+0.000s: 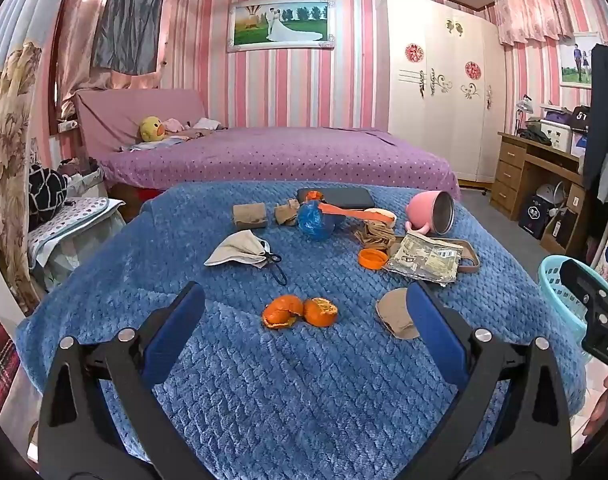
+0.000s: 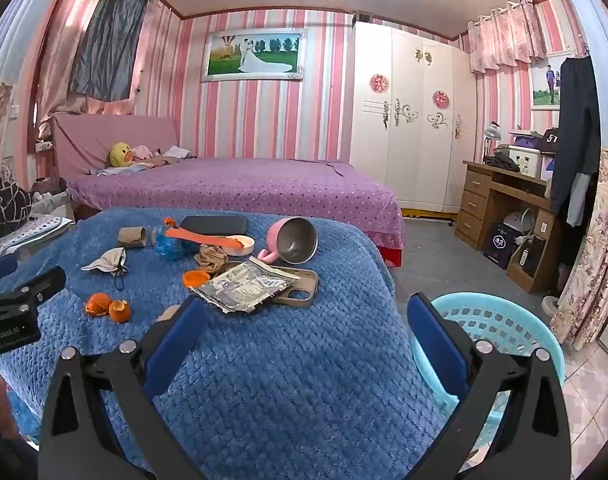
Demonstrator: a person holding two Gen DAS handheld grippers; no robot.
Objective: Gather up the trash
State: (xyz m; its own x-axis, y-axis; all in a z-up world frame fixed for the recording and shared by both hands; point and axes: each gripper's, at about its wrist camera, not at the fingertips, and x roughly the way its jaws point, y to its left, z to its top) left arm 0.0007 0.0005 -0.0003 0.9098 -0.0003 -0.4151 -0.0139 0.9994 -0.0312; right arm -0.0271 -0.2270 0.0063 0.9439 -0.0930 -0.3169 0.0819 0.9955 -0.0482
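Orange peel pieces (image 1: pixel 300 312) lie on the blue quilted cover (image 1: pixel 264 380), just ahead of my open, empty left gripper (image 1: pixel 306 308). A used face mask (image 1: pixel 244 254), a crumpled foil wrapper (image 1: pixel 424 260), an orange lid (image 1: pixel 371 258), a blue plastic bag (image 1: pixel 316 220) and a brown round piece (image 1: pixel 396 314) lie further out. My right gripper (image 2: pixel 304 320) is open and empty above the cover's right edge, beside the light blue basket (image 2: pixel 500 328). The peel (image 2: pixel 108 306), wrapper (image 2: pixel 244 286) and mask (image 2: pixel 108 260) show to its left.
A tipped pink cup (image 1: pixel 432 210), a black case (image 1: pixel 336 198), a phone case (image 2: pixel 300 286), brown stockings (image 1: pixel 374 236) and cardboard pieces (image 1: pixel 250 216) also lie on the cover. A purple bed (image 1: pixel 280 156) is behind, a wooden desk (image 1: pixel 536 172) at the right.
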